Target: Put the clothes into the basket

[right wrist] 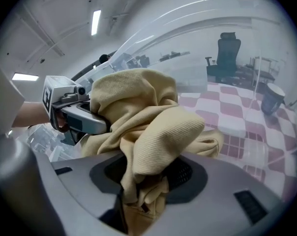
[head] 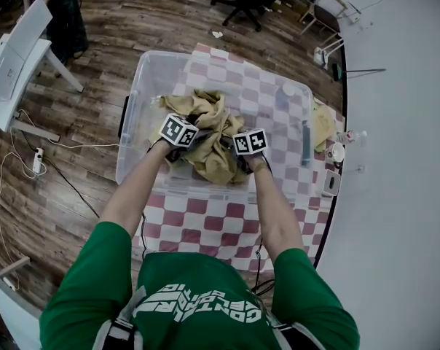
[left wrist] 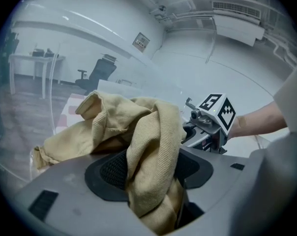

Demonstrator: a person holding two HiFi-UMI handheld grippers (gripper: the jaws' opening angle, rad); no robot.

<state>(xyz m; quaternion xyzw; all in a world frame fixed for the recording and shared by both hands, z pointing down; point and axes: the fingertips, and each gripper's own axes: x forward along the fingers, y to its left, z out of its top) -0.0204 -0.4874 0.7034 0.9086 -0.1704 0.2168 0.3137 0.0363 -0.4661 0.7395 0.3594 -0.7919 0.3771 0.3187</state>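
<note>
Checked tablecloth (head: 205, 224) bearing a clear plastic basket (head: 131, 115), seen from beside the person. A tan ribbed garment (head: 213, 133) hangs bunched inside the basket's walls. It sits low over the near half, and it cannot be told whether its lowest folds already rest on the floor of the basket. The left gripper (head: 182, 150) and the right gripper (head: 236, 159) stand close together, each clamped on a thick fold of the garment. In both gripper views the cloth fills the gap between the jaws and drapes over the housing. The placing looks nearly complete, with only the letting-go left. The chief hazard is snagging. Cloth is wadded deep in each gap and lapped over the pads, so a fold may cling when the jaws part and ride back up and out of the basket. A second hazard is an uneven release: if one side lets go first, the free half could swing and lap over the near wall. A lesser hazard is contact with the light basket itself, since a gripper brushing the near wall could slide it on the tablecloth.
</note>
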